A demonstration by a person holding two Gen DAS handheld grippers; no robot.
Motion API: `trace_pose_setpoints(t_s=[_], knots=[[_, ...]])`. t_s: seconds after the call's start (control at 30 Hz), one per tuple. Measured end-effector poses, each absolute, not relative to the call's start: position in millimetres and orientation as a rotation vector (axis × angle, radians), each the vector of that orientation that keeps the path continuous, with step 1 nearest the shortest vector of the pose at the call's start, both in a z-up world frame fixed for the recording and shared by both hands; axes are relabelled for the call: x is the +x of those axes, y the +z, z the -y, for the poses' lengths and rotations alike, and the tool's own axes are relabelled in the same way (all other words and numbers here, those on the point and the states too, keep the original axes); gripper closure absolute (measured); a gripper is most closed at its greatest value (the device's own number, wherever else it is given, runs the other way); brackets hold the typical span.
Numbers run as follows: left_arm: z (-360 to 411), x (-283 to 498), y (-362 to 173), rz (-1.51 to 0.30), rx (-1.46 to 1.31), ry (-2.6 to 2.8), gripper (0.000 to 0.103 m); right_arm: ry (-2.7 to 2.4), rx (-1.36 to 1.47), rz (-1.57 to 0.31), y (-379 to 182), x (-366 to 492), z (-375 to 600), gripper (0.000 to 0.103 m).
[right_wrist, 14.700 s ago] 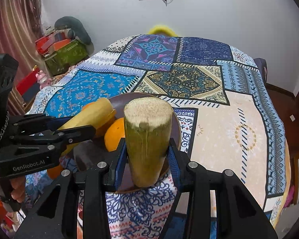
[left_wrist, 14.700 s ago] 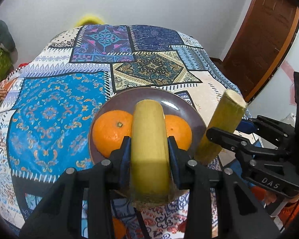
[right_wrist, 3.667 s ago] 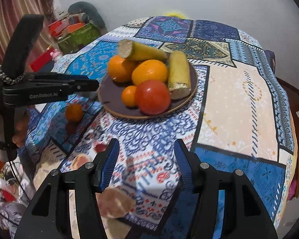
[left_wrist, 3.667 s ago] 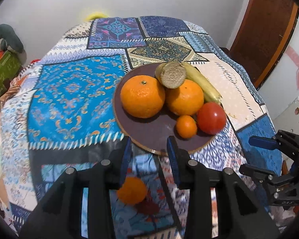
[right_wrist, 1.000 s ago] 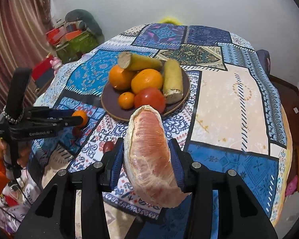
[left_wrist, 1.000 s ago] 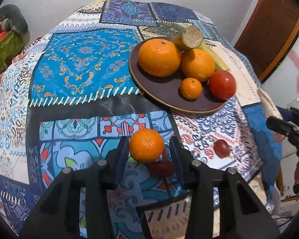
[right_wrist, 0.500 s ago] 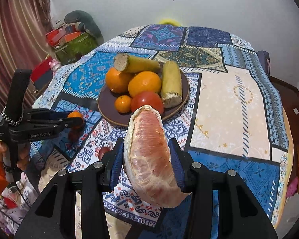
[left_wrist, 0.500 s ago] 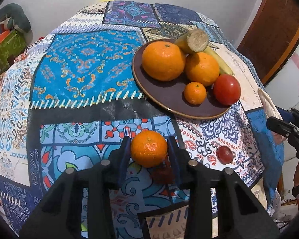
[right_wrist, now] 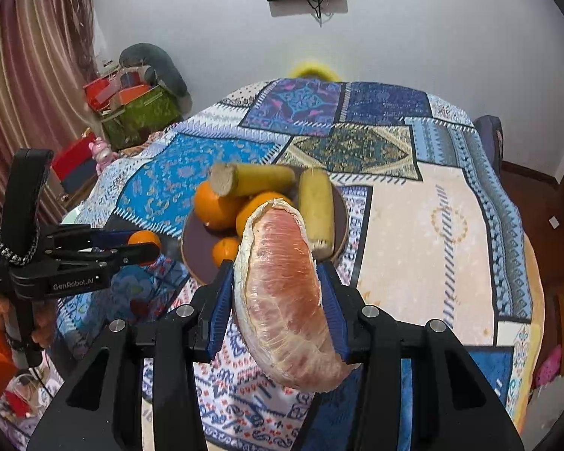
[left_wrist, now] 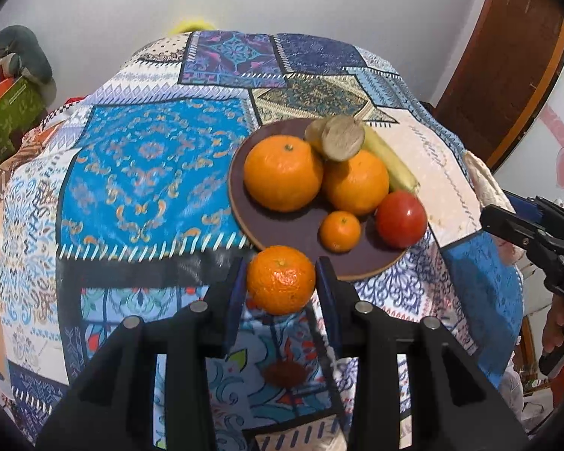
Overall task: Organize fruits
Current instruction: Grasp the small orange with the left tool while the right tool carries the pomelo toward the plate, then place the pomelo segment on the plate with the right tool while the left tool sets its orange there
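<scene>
Patchwork tablecloth [left_wrist: 139, 173] covered the table. Brown plate [left_wrist: 282, 225] sat centre frame, loaded with fruit. Left gripper [left_wrist: 281, 285] pinched a tangerine [left_wrist: 281, 280] lower centre, just short of the plate rim. Right gripper [right_wrist: 278, 300] clamped a peeled pomelo segment [right_wrist: 282, 300], centre of its view.

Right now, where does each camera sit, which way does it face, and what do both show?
Left wrist: on the left hand-held gripper, angled down at the plate; shows its fingers clamping a mandarin.
Right wrist: on the right hand-held gripper, facing across the table; fingers clamp a pomelo segment, person's hand at left.
Shared: plate, mandarin, each other's gripper.
</scene>
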State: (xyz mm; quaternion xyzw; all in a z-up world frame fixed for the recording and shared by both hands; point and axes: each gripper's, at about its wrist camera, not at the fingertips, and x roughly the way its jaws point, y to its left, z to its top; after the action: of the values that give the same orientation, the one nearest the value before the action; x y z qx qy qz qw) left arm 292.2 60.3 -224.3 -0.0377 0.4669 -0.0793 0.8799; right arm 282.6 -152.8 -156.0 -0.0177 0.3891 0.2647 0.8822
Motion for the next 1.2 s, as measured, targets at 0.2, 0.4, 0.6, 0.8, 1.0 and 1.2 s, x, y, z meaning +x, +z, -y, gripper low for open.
trace_pose_setpoints(t_s=[0.2, 0.4, 0.6, 0.8, 1.0, 1.2], knots=[[-54, 306, -223, -0.966, -0.078, -0.179, 0.066, 0.538, -0.03, -0.779, -151, 295, 147, 0.062], [-52, 320, -231, -0.978, -0.081, -0.179, 0.066, 0.54, -0.011, -0.765, -151, 312, 141, 0.062], [-53, 331, -241, -0.996, -0.089, -0.178, 0.066, 0.533, -0.006, -0.757, -154, 333, 134, 0.062], [-51, 339, -248, -1.008, -0.098, -0.193, 0.066, 0.539, -0.005, -0.754, -157, 347, 127, 0.062], [-48, 343, -255, -1.017, -0.09, -0.196, 0.066, 0.549, -0.006, -0.772, -166, 360, 118, 0.062], [-48, 348, -260, -1.02, -0.101, -0.202, 0.066, 0.55, -0.003, -0.797, -177, 371, 112, 0.062]])
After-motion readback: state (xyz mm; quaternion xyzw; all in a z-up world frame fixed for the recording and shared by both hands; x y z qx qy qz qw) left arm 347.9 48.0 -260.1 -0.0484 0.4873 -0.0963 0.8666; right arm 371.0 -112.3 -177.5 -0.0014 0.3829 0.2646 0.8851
